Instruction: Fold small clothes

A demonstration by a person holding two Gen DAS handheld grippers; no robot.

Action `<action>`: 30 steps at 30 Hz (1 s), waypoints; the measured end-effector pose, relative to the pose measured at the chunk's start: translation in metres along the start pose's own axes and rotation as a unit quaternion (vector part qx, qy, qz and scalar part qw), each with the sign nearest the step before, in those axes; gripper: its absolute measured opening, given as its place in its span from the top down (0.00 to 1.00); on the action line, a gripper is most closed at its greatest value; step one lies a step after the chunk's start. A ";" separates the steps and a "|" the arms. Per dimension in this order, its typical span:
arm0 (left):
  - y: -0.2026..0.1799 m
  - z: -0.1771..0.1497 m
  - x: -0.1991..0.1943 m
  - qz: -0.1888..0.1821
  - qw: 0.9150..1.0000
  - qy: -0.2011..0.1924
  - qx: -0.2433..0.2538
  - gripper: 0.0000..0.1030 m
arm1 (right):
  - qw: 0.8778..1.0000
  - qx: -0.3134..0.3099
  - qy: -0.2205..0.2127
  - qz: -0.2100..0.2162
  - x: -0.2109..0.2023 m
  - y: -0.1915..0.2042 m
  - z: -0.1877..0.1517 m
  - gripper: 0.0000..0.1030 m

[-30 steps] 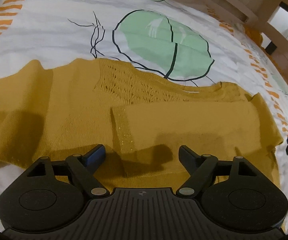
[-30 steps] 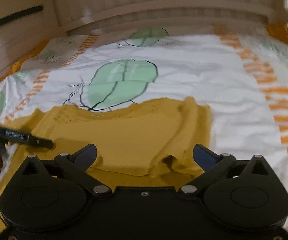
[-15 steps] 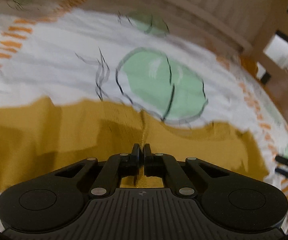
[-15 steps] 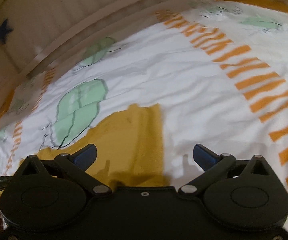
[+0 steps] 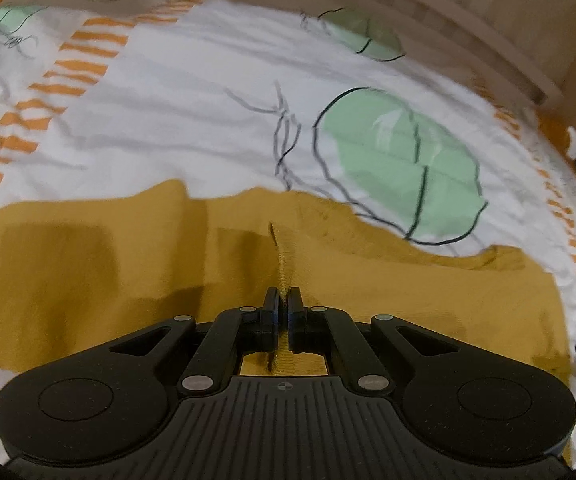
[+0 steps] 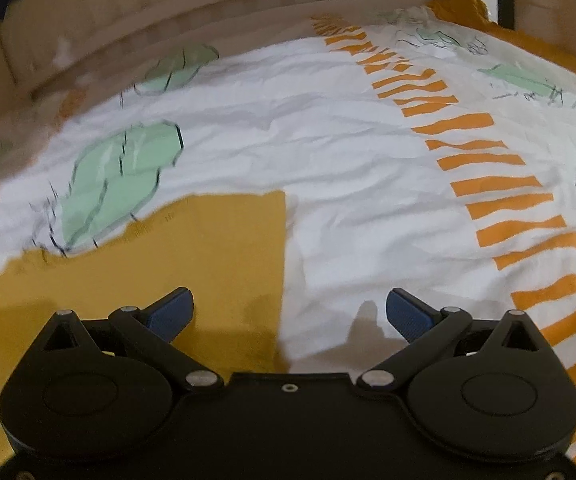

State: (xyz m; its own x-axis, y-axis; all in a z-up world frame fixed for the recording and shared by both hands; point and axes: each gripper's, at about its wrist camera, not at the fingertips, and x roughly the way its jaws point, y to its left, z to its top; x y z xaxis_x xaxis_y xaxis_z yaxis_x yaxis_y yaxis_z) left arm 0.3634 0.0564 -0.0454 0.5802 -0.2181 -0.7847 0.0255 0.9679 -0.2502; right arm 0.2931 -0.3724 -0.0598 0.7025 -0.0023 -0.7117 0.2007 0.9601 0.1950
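The left gripper (image 5: 282,300) is pinching a raised ridge of the mustard knit top (image 5: 388,280), jaws together on the fabric, so a fold is getting under way. The top is lying flat on the white patterned bedsheet (image 5: 191,128), its long axis running side to side across the left view, with what looks like the neckline edge toward the green leaf print (image 5: 400,160) and the headboard. The right gripper (image 6: 290,310) is hovering with jaws wide apart, nothing between them, straddling the top's straight side edge near its lower corner. Next, I'd say, the right one needs to come down and clamp that edge, so both can be carrying the cloth over together, evenly, without dragging the layer underneath.
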 end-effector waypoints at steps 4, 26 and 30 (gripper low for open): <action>0.005 -0.003 0.003 0.021 1.000 0.005 0.009 0.96 | 0.999 -0.023 0.016 -0.015 0.009 0.003 -0.004 0.00; 0.066 0.019 -0.057 0.026 0.991 -0.105 -0.074 0.33 | 0.997 -0.025 -0.028 0.063 -0.009 0.022 0.000 0.00; 0.093 0.021 -0.070 0.059 0.984 -0.123 -0.114 0.33 | 0.992 -0.001 -0.031 0.120 -0.011 0.030 -0.001 0.00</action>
State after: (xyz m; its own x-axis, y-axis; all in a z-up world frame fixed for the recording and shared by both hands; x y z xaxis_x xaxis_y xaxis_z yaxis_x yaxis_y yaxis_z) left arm 0.3420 0.1639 -0.0016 0.7479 -0.0419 -0.6624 -0.2215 0.9251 -0.3086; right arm 0.2909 -0.3435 -0.0465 0.7700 0.2088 -0.6030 0.0213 0.9360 0.3514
